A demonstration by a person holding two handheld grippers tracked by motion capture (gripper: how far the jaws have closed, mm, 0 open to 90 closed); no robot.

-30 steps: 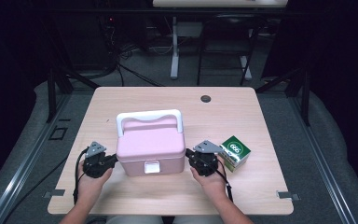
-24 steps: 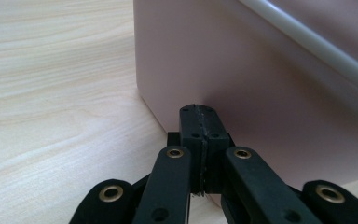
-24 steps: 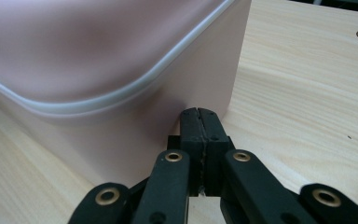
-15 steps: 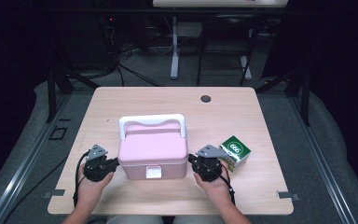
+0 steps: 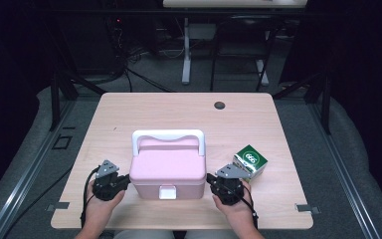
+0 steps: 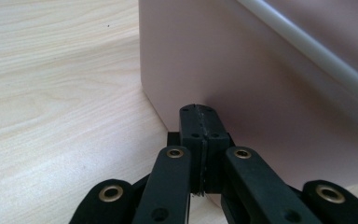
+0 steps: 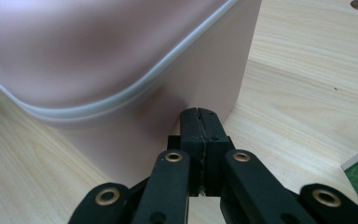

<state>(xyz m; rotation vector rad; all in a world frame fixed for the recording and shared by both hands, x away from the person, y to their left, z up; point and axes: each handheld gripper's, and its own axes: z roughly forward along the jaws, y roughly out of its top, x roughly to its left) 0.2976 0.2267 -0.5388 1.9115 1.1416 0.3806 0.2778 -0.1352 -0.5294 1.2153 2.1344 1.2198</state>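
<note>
A: Start at the left claw [image 6: 199, 122]. How do its jaws stand?

B: Pressed together, pad against pad, with nothing between them. The tips sit against the lower side wall of the pink box [image 6: 270, 88], close to its near corner.

A: And the right claw [image 7: 199, 122]?

B: The same: jaws closed flat on each other, holding nothing, tips touching the opposite side wall of that box just below the pale seam where lid meets body.

A: So the box sits between the two?

B: Yes. From the high view the left claw [image 5: 121, 179] is at the box's left side and the right claw [image 5: 215, 181] at its right, each held in one of the person's hands, which come in from the near edge. The pink box [image 5: 168, 169] stands on the desk [image 5: 179, 112], toward the near edge and about midway across, with its white handle [image 5: 168, 135] raised at the far side and a white latch [image 5: 167, 192] on the front wall facing the person.

A: Anything else nearby?

B: A small green and white carton [image 5: 250, 160] lies just beyond the right claw, apart from the box. A dark round grommet [image 5: 220, 105] is set in the desk near the far edge.
</note>
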